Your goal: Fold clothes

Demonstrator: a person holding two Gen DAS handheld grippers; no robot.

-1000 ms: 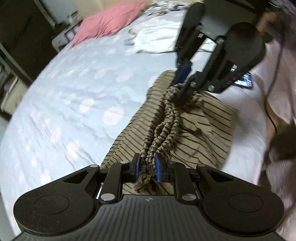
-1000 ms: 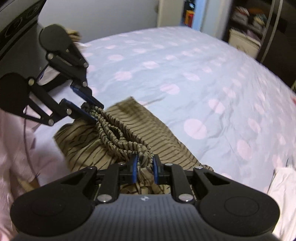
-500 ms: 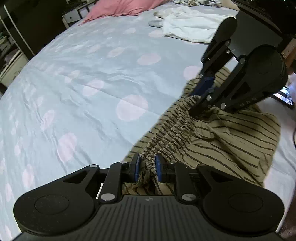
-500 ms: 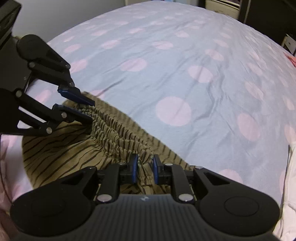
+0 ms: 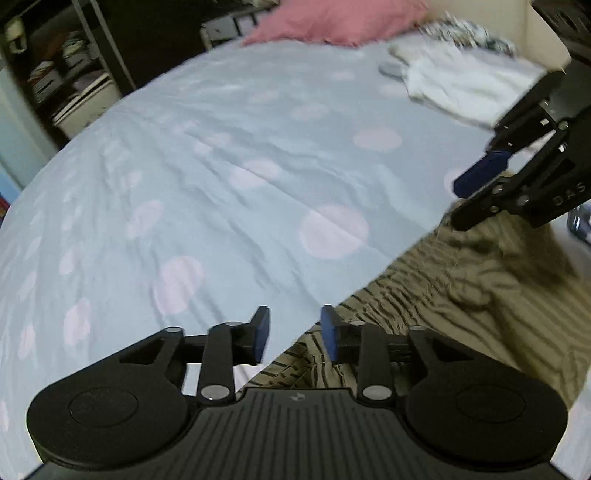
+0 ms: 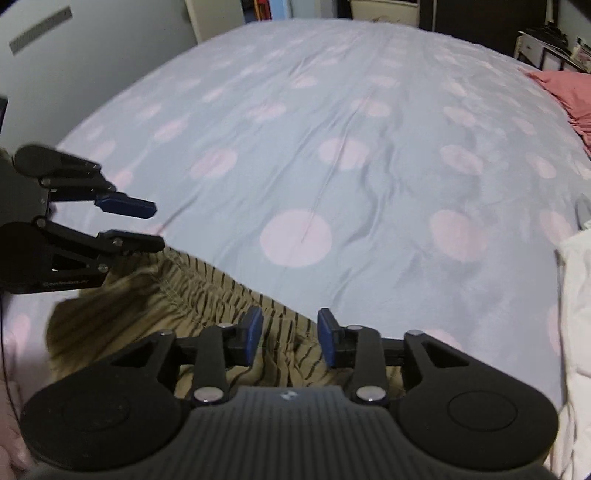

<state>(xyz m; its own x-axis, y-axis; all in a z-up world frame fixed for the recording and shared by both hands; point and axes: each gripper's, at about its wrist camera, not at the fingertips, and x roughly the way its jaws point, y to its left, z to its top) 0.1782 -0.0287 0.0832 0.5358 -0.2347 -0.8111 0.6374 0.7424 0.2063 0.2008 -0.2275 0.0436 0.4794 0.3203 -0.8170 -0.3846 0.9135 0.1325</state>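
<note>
Seen: 2 grippers (image 5: 294, 334) (image 6: 290, 341), both w/ jaws apart. 1 striped garment (image 5: 461, 295). 1 white garment (image 5: 461, 85). 1 patterned cloth (image 5: 465, 31), blurred. 1 pink pillow (image 5: 332, 18). 1 bed (image 5: 221, 166), dotted sheet.

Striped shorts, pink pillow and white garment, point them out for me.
Striped shorts (image 6: 207, 295), right wrist view, gathered waistband.
Pink pillow (image 5: 332, 18), left wrist view, its middle.
White garment (image 5: 461, 88), left wrist view, its middle.
</note>
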